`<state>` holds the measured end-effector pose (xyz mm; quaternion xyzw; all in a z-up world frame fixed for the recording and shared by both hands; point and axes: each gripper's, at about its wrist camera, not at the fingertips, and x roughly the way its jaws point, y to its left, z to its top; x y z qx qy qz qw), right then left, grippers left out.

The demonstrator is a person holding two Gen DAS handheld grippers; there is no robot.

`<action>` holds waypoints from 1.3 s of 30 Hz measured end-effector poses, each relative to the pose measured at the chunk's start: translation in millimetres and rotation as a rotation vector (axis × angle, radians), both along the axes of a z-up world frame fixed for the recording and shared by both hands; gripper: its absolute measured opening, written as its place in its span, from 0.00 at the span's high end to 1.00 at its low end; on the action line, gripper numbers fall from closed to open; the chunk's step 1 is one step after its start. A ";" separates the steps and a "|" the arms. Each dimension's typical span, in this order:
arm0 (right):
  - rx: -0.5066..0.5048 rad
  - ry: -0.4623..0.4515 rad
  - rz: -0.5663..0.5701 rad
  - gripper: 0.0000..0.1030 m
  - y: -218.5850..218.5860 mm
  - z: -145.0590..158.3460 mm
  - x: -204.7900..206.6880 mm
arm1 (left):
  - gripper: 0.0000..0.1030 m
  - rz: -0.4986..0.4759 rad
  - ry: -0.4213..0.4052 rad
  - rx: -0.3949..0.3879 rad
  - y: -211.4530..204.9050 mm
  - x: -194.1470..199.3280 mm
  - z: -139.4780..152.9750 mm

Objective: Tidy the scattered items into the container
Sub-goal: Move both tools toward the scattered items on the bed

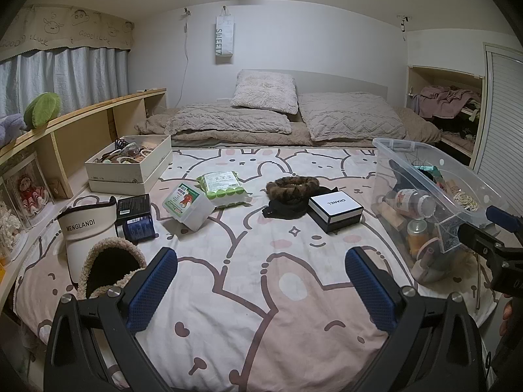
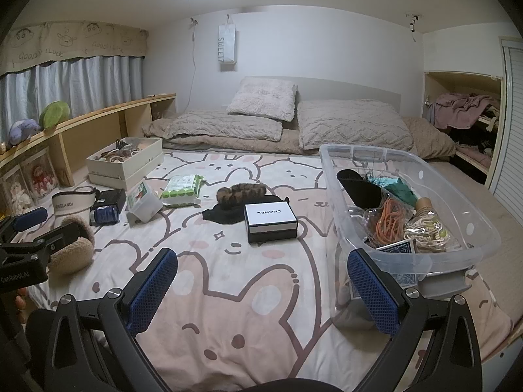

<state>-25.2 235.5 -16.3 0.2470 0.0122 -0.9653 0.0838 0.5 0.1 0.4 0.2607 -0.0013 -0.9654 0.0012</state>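
Here both tools hang empty over the bed: the left gripper [image 1: 261,281] and the right gripper [image 2: 263,282] each have their blue pads spread wide with nothing between them. The clear bin [image 2: 483,228] sits on the right side of the bedspread [image 1: 248,310], already holding cords, a bottle and a pack of cards. Left to gather are the black-and-white box [image 1: 336,207] just beside a dark cloth with a furry band [image 1: 292,187], then the green wipes pack [image 1: 224,184], a small plastic tub [image 1: 188,204], a dark jar [image 1: 140,227], a white visor [image 1: 85,225] and a fleecy slipper [image 1: 109,266] toward the left.

The box looks the sensible next pick for the right tool: I would come in across its narrow sides, squeeze squarely, lift clear of the cloth, and lower it into a free corner of the bin rather than drop it. The mattress is soft, so pressing down will sink things. A shelf [image 1: 98,114] lines the left wall, pillows lie at the head.
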 end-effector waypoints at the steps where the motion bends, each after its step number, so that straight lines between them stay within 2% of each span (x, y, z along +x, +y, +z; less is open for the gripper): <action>1: 0.000 -0.001 0.000 0.00 1.0 -2.9 -0.8 | 0.00 0.000 0.000 0.000 0.0 0.0 0.0; 17: 0.010 -0.023 0.009 0.00 -3.6 -11.2 -5.1 | 0.00 0.002 -0.013 0.002 7.9 0.4 3.2; 22: 0.017 -0.047 0.021 0.00 -9.0 -17.9 -11.2 | 0.00 0.006 -0.036 0.011 8.2 -9.0 -17.1; 39: 0.039 -0.161 0.046 0.00 -25.3 -49.6 -43.9 | 0.00 0.017 -0.141 0.031 -6.4 -42.9 -56.0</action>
